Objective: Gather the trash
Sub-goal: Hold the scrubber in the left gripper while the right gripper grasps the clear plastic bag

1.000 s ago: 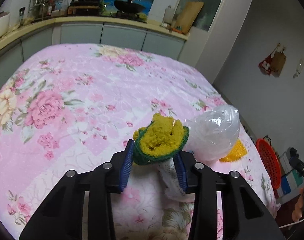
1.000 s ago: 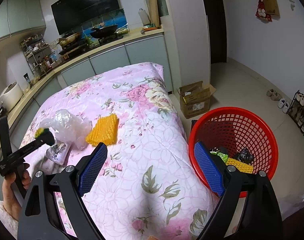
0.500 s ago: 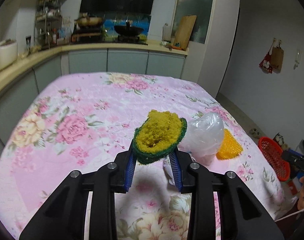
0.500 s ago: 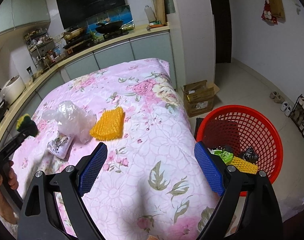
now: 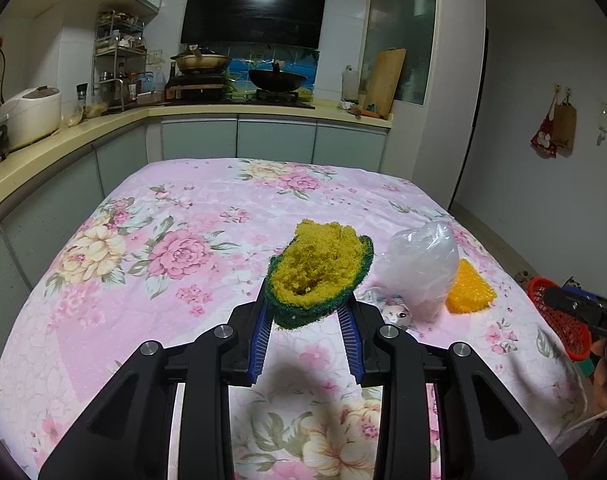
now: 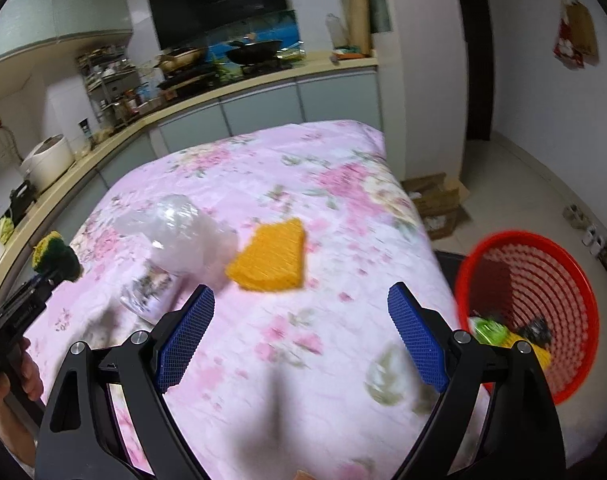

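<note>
Holding a sponge (image 5: 319,268) clamped, the left gripper (image 5: 308,322) sits far from the red basket (image 6: 543,280); the right gripper (image 6: 303,336), jaws apart and empty, hovers nearer.

Left hand-held gripper (image 5: 308,312) clamped and angled slightly downward, right hand-held gripper (image 6: 301,338) wide-jawed, empty.
</note>
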`<state>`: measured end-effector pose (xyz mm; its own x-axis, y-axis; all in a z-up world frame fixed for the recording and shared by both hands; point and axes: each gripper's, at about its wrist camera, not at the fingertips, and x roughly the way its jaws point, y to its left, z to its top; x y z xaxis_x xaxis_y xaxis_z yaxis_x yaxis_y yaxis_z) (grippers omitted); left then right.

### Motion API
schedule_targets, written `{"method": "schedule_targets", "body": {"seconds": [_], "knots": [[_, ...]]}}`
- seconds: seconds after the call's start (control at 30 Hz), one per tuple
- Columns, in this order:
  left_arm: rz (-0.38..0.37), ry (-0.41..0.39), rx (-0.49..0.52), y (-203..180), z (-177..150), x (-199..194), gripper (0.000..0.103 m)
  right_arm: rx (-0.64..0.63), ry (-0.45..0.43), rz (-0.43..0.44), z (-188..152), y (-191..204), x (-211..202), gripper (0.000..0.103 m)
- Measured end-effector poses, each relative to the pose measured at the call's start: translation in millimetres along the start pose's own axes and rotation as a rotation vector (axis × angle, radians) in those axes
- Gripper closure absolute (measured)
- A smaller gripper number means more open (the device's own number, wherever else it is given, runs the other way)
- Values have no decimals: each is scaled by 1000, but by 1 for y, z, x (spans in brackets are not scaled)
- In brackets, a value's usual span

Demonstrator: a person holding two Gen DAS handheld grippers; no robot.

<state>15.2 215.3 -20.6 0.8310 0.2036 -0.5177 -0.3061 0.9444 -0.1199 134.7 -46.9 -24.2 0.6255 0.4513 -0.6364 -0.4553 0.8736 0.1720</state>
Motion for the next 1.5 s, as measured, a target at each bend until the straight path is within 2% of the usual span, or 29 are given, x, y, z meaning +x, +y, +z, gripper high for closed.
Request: {"method": "schedule_targets", "body": {"seconds": [0.4,0.63,0.7,0.87,1.07,1.3,1.5], "knots": [[24,-13,-15,10,-1,-3,73,-199,13,80,33,80,60,17],[34,-28,-1,8,-2,-5,73,-272,50,47,39,99,87,17],[35,-30,3,7,-2,-6,73,-281,48,41,39,99,89,21],[31,-31,2,8,-2,-5,73,-260,75,59,40,95,96,48],[28,-34,3,6,-2,-6,73,-241,50,70,40,92,87,55],[28,-35,14,3,-1,-7,73,-221,-14,116,46,93,56,55],[29,-35,20,-2,1,-8,72,-190,-48,123,48,86,38,55]]}}
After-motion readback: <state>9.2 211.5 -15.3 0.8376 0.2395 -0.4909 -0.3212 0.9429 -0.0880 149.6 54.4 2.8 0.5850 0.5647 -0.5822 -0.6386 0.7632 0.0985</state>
